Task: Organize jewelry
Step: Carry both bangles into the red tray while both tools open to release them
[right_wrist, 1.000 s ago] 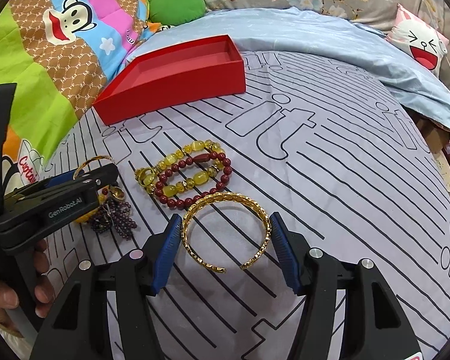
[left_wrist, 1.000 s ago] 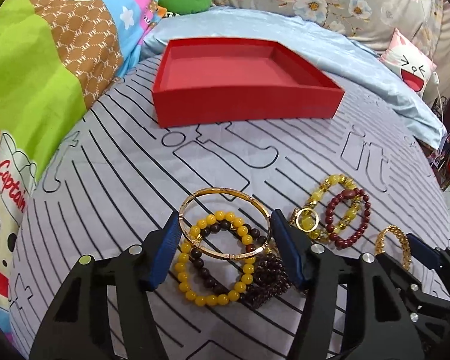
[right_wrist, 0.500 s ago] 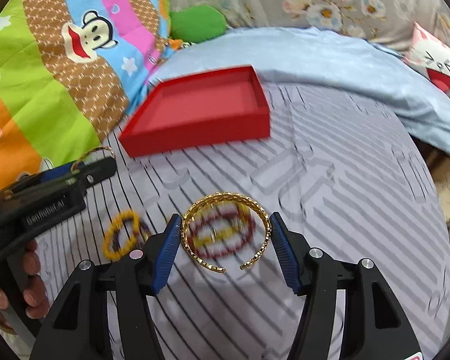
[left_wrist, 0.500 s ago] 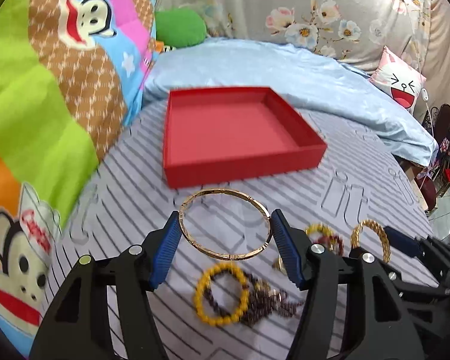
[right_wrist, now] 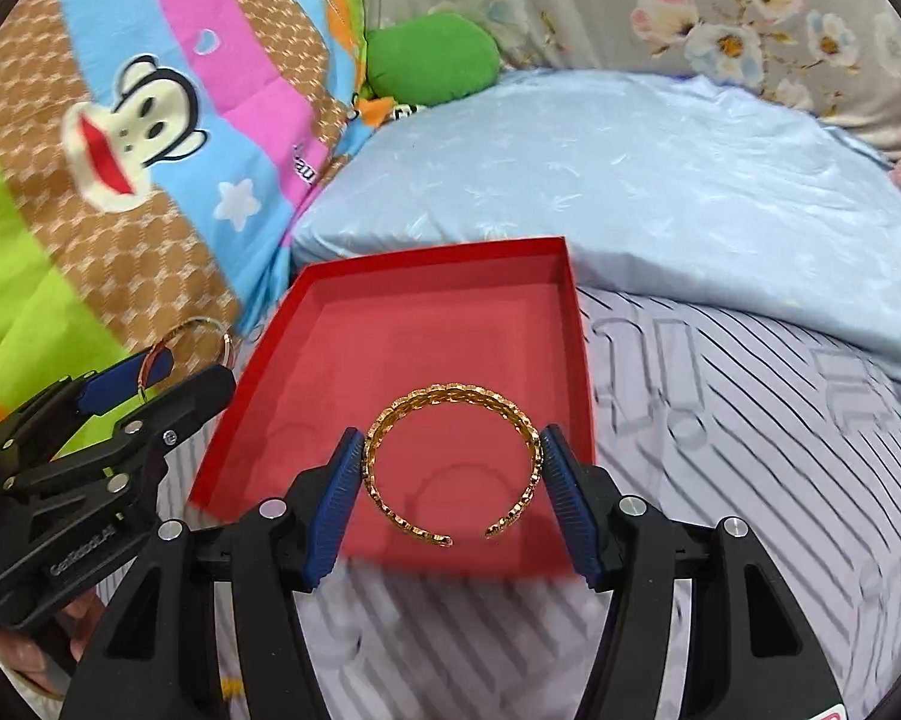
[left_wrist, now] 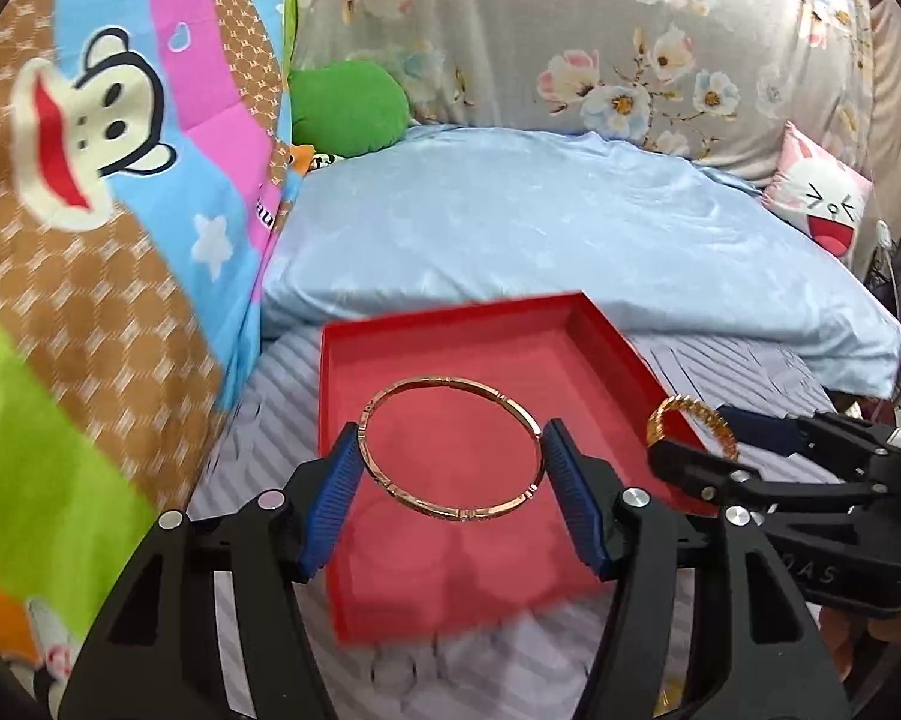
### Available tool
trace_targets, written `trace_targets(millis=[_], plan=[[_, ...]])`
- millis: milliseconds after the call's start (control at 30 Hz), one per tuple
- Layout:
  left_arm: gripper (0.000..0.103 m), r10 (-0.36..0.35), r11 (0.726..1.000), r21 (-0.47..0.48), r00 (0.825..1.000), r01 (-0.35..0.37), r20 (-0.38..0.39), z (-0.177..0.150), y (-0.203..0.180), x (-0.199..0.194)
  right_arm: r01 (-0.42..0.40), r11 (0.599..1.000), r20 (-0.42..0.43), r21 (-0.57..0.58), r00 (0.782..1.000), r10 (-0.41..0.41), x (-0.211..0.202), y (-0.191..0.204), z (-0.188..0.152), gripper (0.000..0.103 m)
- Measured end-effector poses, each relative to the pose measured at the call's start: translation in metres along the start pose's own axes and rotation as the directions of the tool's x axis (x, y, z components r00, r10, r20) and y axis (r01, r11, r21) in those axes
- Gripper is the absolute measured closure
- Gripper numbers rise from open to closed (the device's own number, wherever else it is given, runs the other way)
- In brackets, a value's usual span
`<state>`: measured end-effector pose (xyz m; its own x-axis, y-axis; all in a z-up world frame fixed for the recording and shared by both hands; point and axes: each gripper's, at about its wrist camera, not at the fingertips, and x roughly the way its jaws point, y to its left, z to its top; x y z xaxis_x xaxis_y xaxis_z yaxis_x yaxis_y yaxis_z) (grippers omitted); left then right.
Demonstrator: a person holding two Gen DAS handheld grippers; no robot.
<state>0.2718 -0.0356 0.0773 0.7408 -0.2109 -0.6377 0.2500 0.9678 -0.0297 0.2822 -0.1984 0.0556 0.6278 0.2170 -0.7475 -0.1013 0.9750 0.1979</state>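
The left gripper (left_wrist: 450, 474) is closed on one thin, round rose-gold metal bangle (left_wrist: 450, 447); both blue ribbed pads (left_wrist: 333, 498) press against the bangle's outer edge. The bangle is held flat and hangs above the floor of the red, shallow, square cardboard box (left_wrist: 606, 336).

The right gripper (right_wrist: 453, 480) is closed on one open-ended gold chain-link cuff (right_wrist: 450, 405); its blue pads (right_wrist: 567, 498) clamp the cuff from both sides, and the cuff's gap faces the camera. The cuff also hangs above the red box (right_wrist: 432, 252), near its front right corner.

Count: two grippers, two bracelets in view, one box. In the left wrist view the right gripper (left_wrist: 708, 438) appears at the right with the cuff (left_wrist: 690, 420) at the box's right wall. In the right wrist view the left gripper (right_wrist: 168, 369) appears at the left with the bangle (right_wrist: 198, 336) just beside the box's left wall.

The box rests on one grey sheet with black line print (right_wrist: 750, 420). Behind it lie one light blue quilt (left_wrist: 540, 228) and one green cushion (left_wrist: 348, 105).

Differences from the frame 1.0 s ago:
- Both bracelets lay on the sheet between the pads; both are now lifted.
- The box stood well ahead of both grippers; it now lies directly under them.
- The beaded bracelets seen on the sheet earlier are now out of view
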Motion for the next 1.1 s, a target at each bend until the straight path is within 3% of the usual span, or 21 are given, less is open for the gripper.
trace_targets(millis=[200,433,600,900,1100], plan=[[0.045,0.016,1.0,-0.023,0.999,-0.017,-0.038,0.025,0.011,0.061,0.018,1.0,-0.059,-0.019,0.998,-0.019,0.057,-0.006,0.037,0.045],[0.045,0.023,1.0,-0.016,0.997,-0.024,-0.08,0.03,0.02,0.109,0.029,0.999,-0.104,-0.041,0.994,-0.033,0.096,-0.012,0.053,0.045],[0.044,0.034,0.999,-0.02,0.994,-0.037,-0.108,0.031,0.023,0.124,0.067,0.995,-0.094,-0.08,0.993,-0.074,0.102,-0.007,0.054,0.044],[0.038,0.077,0.997,0.02,0.99,-0.075,-0.122,0.039,0.022,0.138,0.103,0.994,-0.045,-0.024,0.994,-0.104,0.094,-0.012,0.051,0.037],[0.034,0.106,0.994,0.005,0.991,-0.106,-0.081,0.043,0.024,0.128,0.131,0.991,0.007,-0.017,0.991,-0.131,0.082,-0.012,0.051,0.037]])
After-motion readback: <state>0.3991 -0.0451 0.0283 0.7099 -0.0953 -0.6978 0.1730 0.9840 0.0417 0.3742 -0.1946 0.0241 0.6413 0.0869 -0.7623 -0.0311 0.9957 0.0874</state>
